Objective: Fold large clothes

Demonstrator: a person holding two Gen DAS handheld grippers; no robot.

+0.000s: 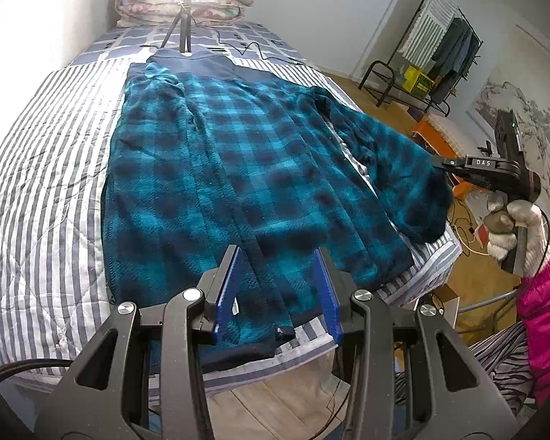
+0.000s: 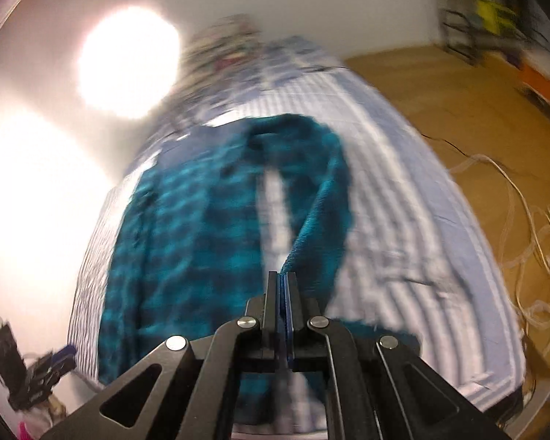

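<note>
A large teal and dark blue checked fleece garment lies spread on the striped bed. My left gripper is open, its blue pads hovering over the garment's near hem. My right gripper is shut on the garment's right sleeve and holds its end lifted off the bed. It also shows in the left wrist view, clamped on the sleeve cuff beyond the bed's right edge. The right wrist view is blurred by motion.
A small tripod and black cables stand at the far end of the bed, before folded quilts. A clothes rack, an orange stool and loose white cables stand on the wooden floor to the right.
</note>
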